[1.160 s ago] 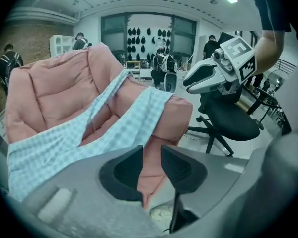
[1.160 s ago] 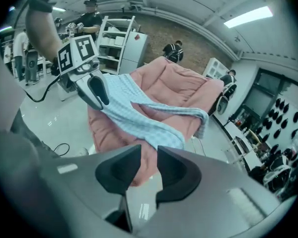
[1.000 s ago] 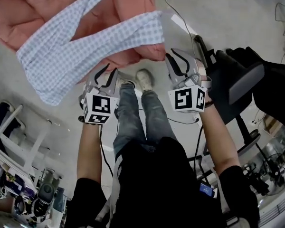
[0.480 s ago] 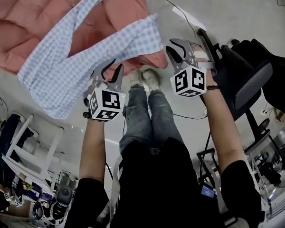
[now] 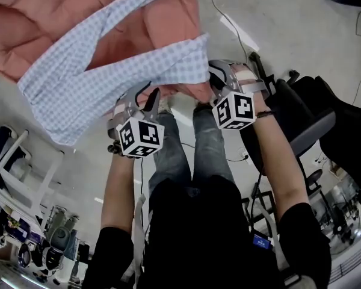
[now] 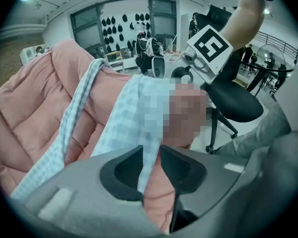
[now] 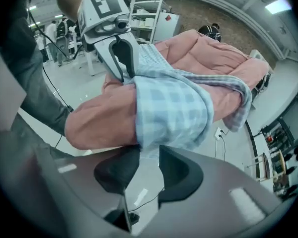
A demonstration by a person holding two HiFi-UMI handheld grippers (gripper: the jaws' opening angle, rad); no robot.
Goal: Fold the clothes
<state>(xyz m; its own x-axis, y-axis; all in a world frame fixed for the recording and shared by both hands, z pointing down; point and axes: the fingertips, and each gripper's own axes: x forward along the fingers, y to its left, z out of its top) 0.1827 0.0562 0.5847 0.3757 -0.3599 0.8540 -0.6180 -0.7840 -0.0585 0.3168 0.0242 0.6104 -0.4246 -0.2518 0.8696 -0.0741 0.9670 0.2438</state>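
The left gripper (image 6: pixel 150 151) pinches the edge of the blue checked shirt (image 5: pixel 78 89), which lies on the pink quilt (image 5: pixel 30 23). The right gripper (image 7: pixel 149 153) has just been opening its jaws a little, with the shirt's edge loose between them.

**A:** What fills the upper left of the head view?

**B:** A quilt (image 5: pixel 24 23). The garment (image 5: pixel 78 83) is draped on it, running from top centre down to the left edge and across to the centre.

**A:** And below that?

**B:** The person's legs (image 5: pixel 210 149), at centre, stand on the floor (image 5: pixel 277 17) just under the quilt's lower edge.

**A:** To the sides?

**B:** An office chair (image 5: pixel 307 119) is right of the legs. A rack (image 5: pixel 9 155) is at the lower left.
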